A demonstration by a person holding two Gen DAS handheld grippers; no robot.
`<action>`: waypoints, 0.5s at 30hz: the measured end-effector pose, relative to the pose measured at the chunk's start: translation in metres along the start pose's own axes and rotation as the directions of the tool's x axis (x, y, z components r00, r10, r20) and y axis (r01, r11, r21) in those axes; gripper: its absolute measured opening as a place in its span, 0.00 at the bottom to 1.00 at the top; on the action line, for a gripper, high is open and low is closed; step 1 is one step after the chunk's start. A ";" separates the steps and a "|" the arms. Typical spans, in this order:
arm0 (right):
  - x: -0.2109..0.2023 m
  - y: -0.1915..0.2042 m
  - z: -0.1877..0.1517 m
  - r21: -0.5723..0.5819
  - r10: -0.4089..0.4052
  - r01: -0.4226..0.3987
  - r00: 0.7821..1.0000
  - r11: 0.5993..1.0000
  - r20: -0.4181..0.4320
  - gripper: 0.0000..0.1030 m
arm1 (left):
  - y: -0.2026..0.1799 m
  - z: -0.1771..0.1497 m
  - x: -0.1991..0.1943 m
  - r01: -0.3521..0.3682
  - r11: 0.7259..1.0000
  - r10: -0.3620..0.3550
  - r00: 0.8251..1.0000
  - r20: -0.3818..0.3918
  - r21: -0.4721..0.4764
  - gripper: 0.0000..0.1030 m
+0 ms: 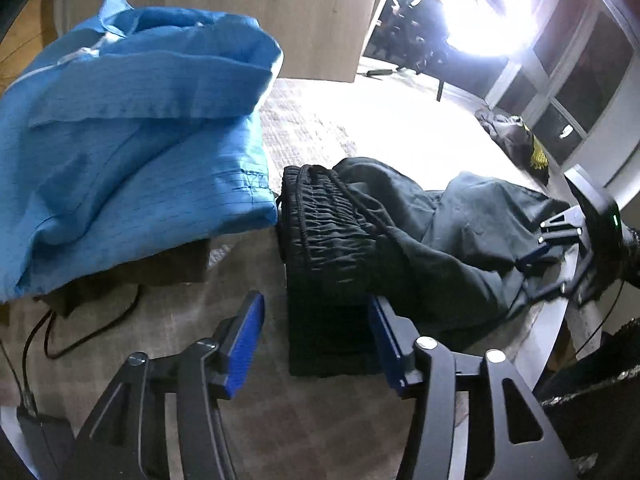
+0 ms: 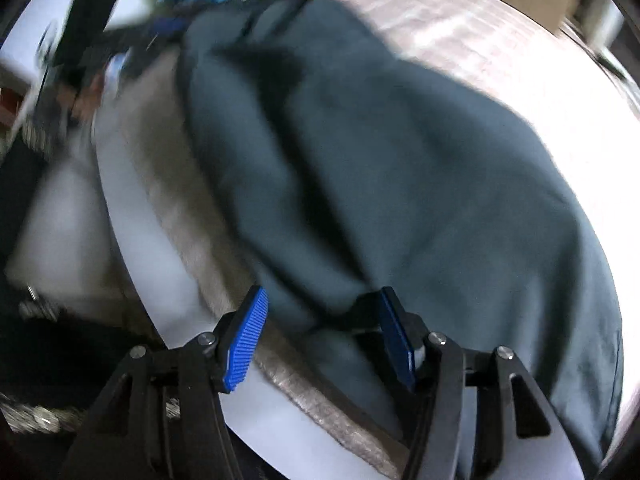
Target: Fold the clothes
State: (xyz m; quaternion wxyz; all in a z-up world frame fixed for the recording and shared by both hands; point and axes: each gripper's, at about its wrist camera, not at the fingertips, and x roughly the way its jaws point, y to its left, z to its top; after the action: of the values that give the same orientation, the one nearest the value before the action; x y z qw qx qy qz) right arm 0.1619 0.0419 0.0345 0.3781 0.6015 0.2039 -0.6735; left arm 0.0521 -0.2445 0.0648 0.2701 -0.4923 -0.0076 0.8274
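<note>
My left tongs (image 1: pixel 316 336) stand apart, the blue ribbed pads on either side of the folded waistband end of the dark charcoal trousers with the gathered elastic top (image 1: pixel 360 240), and neither pad seems to press on the cloth. The trousers lie on the round table with the pale woven cover (image 1: pixel 320 128), waistband at about six o'clock in my left view, legs trailing away toward three o'clock. A crumpled bright blue garment of thin gridded fabric (image 1: pixel 132 128) sits just beside the waistband, at ten o'clock.

My right tongs (image 2: pixel 324 332) are also apart, poised over the leg end of the trousers near the table's white rim (image 2: pixel 132 216); that view is blurred, so I cannot tell whether the right-hand pad touches the cloth.

I judge the trousers to be mid-fold: one end is doubled over and the legs still lie loose and rumpled. The next move, as I see it, calls for pinching the leg end with my right tongs, lifting it clear, and carrying it over to the waistband while my left steadies that end.
</note>
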 end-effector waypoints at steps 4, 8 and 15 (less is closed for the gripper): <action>0.022 0.029 0.000 -0.192 -0.221 0.218 0.975 0.957 0.007 0.54 | -0.005 0.006 0.018 0.122 0.992 -0.122 0.992 -0.025 0.024 0.35; 0.019 0.019 0.002 -0.170 -0.200 0.199 0.980 0.965 0.010 0.41 | -0.027 0.010 0.025 0.088 0.989 -0.078 0.993 -0.093 0.115 0.10; -0.030 -0.018 -0.001 -0.036 -0.123 0.127 0.989 0.991 0.086 0.04 | -0.034 0.016 -0.024 0.095 0.993 -0.095 0.995 0.009 0.069 0.03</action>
State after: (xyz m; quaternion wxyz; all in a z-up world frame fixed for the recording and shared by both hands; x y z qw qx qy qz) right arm 0.1483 0.0620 0.0598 0.3557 0.5509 0.2389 -0.7162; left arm 0.0632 -0.2227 0.1017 0.3259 -0.4768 -0.0042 0.8164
